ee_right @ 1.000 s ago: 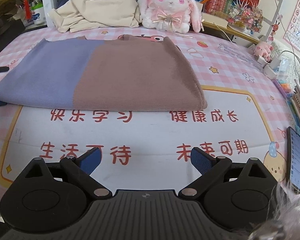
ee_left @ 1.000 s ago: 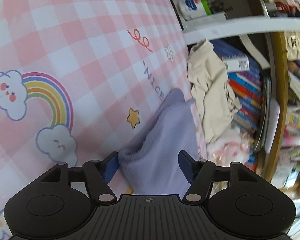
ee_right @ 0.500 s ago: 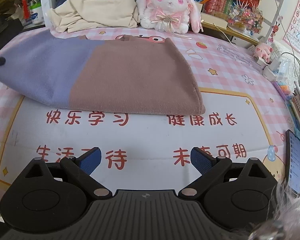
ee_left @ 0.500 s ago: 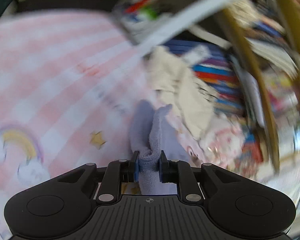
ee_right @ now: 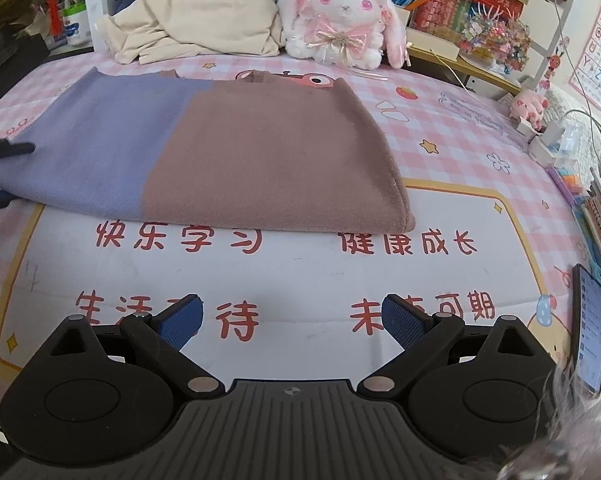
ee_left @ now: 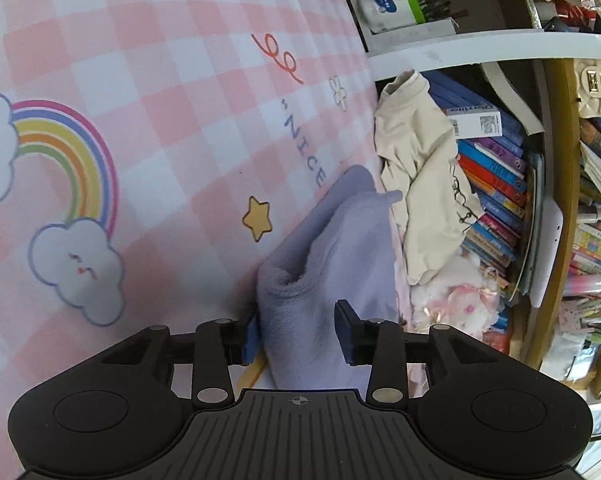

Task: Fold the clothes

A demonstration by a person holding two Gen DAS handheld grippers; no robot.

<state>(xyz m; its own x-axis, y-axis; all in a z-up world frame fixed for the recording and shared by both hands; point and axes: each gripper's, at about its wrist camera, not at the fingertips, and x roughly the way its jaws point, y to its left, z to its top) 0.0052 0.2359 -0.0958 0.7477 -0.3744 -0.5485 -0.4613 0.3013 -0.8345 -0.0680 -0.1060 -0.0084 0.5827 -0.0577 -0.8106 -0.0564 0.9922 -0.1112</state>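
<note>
A folded purple and brown sweater (ee_right: 220, 156) lies flat on the pink checked table mat (ee_right: 300, 272). Its purple end (ee_left: 332, 264) shows in the left wrist view between the fingers of my left gripper (ee_left: 298, 334). The left jaws stand apart around the cloth, and the left pad touches it. My right gripper (ee_right: 292, 320) is open and empty, over the white printed panel in front of the sweater. The left gripper's fingers (ee_right: 8, 150) show at the sweater's left edge in the right wrist view.
A crumpled cream garment (ee_right: 196, 28) and a pink plush rabbit (ee_right: 340, 16) sit behind the sweater against bookshelves (ee_left: 496, 184). A phone (ee_right: 590, 324) and notebooks lie at the table's right edge. A white bottle (ee_left: 384, 8) stands on a side shelf.
Half a second ago my left gripper was shut on the purple end and lifting it. Now its jaws have opened and the cloth has settled back on the mat. The right gripper has stayed put.
</note>
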